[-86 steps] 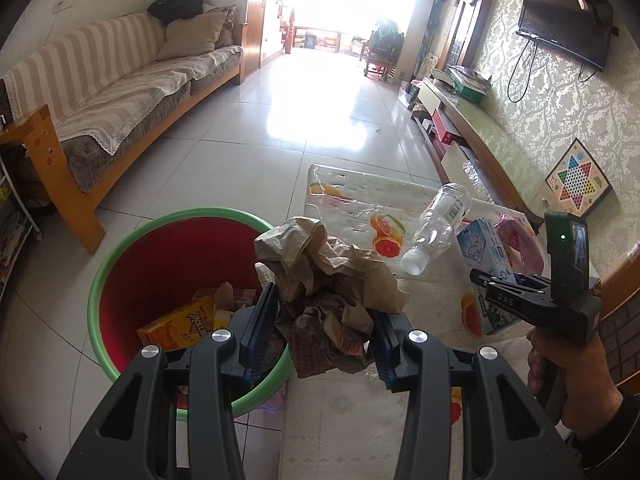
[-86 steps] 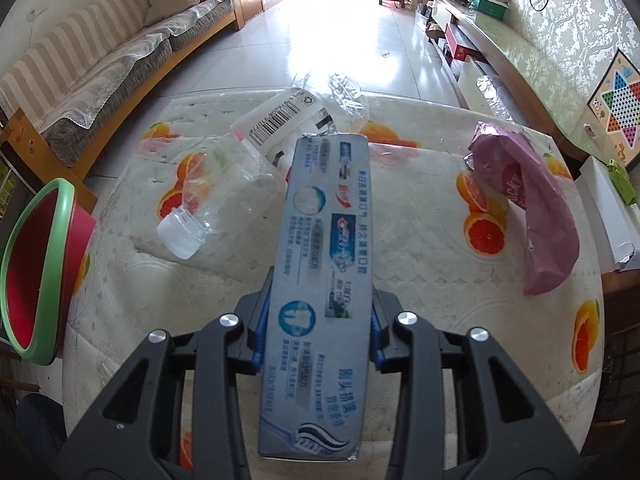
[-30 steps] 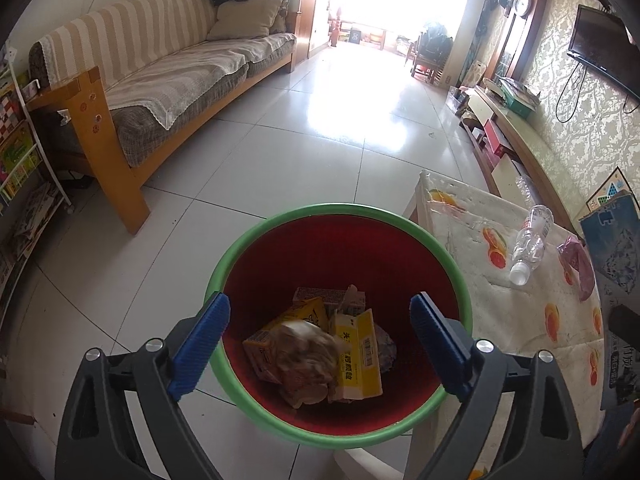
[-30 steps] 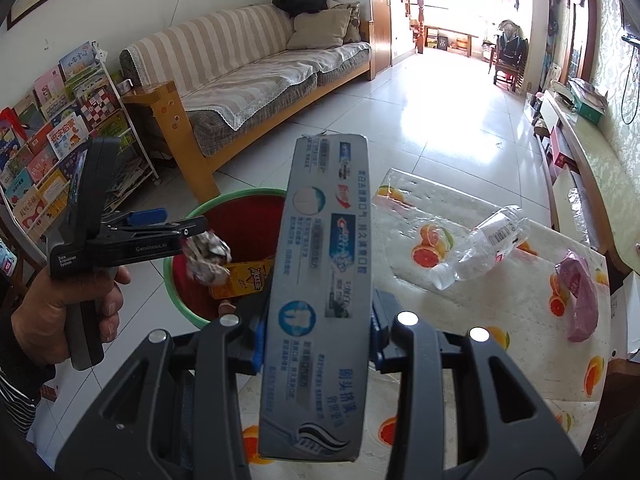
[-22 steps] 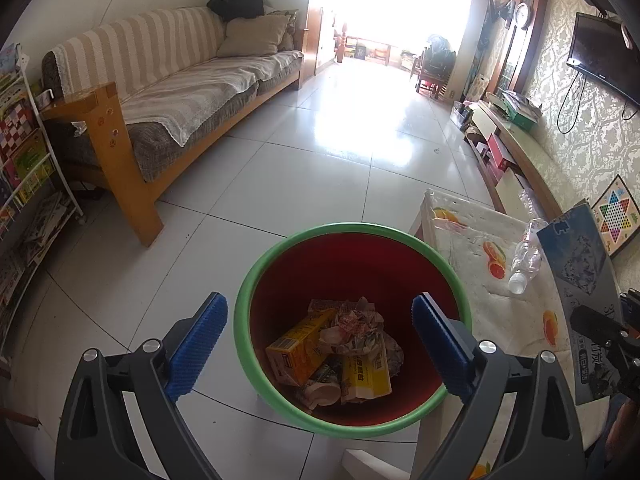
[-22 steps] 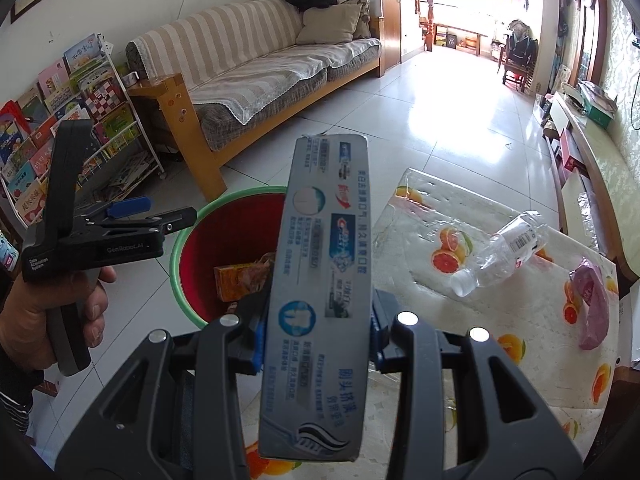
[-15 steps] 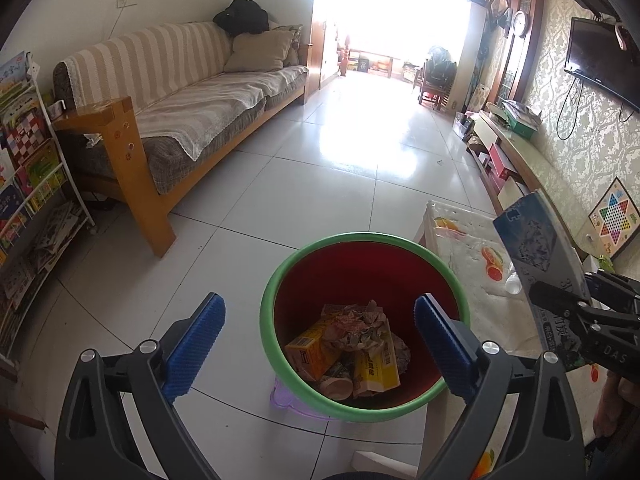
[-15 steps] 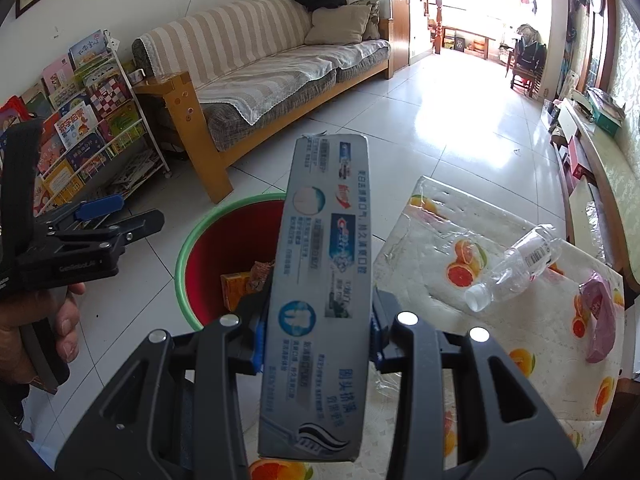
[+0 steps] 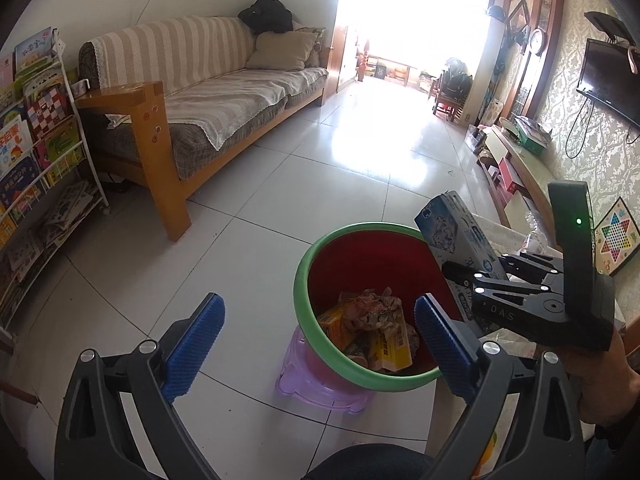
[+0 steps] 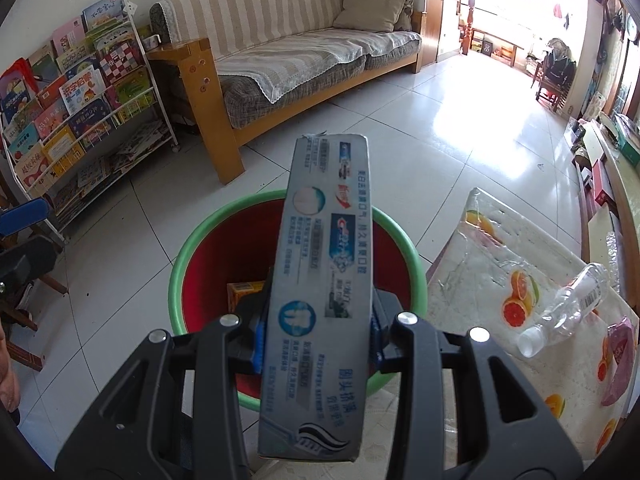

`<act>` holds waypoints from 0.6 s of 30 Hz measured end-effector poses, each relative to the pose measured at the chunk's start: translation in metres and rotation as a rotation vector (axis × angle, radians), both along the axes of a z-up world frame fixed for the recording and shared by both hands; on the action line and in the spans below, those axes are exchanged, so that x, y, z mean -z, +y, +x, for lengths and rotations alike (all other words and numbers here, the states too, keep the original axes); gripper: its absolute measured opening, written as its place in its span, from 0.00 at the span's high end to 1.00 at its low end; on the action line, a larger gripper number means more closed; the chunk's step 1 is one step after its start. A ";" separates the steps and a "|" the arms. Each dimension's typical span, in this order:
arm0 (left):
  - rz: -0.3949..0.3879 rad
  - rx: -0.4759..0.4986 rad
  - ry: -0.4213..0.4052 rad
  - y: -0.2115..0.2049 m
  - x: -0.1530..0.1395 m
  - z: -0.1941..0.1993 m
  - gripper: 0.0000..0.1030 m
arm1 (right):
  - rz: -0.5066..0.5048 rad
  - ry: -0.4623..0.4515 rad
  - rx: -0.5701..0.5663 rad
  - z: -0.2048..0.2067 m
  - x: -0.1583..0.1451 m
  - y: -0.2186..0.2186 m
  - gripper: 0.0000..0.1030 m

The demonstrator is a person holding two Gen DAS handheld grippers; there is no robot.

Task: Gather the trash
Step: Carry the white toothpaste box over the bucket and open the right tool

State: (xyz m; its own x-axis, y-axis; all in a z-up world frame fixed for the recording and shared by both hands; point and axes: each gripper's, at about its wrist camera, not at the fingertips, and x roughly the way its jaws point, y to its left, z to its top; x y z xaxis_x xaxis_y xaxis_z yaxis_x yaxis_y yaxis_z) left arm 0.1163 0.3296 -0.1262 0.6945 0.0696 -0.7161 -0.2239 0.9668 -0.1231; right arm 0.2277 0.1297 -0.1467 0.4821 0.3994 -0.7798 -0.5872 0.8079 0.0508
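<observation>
My right gripper (image 10: 316,340) is shut on a long grey-blue toothpaste box (image 10: 324,272) and holds it above the red bin with the green rim (image 10: 176,276). The box (image 9: 460,248) and the right gripper (image 9: 464,276) also show in the left wrist view, over the right edge of the bin (image 9: 304,280). Crumpled paper (image 9: 372,308) and yellow cartons (image 9: 392,352) lie in the bin. My left gripper (image 9: 316,336) is open and empty, back from the bin's left side. A clear plastic bottle (image 10: 568,304) and a pink bag (image 10: 620,360) lie on the table.
The bin stands on a purple plastic stool (image 9: 320,392) beside the table with the orange-print cloth (image 10: 480,264). A striped sofa (image 9: 224,92) and a book rack (image 9: 36,152) stand to the left. A TV bench (image 9: 528,168) runs along the right wall.
My left gripper let the crumpled paper drop into the bin, opened, and drew back and left. My right gripper carried the toothpaste box from the table to above the bin.
</observation>
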 end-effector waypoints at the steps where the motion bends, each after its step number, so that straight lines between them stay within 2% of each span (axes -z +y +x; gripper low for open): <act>1: -0.001 -0.006 0.003 0.003 0.001 -0.003 0.11 | -0.007 0.005 -0.001 0.003 0.004 0.004 0.64; 12: -0.052 -0.101 0.010 0.028 0.012 -0.030 0.11 | -0.076 0.045 -0.030 0.015 0.037 0.037 0.64; 18: -0.047 -0.114 0.019 0.029 0.014 -0.036 0.11 | -0.100 0.058 -0.035 0.019 0.050 0.044 0.64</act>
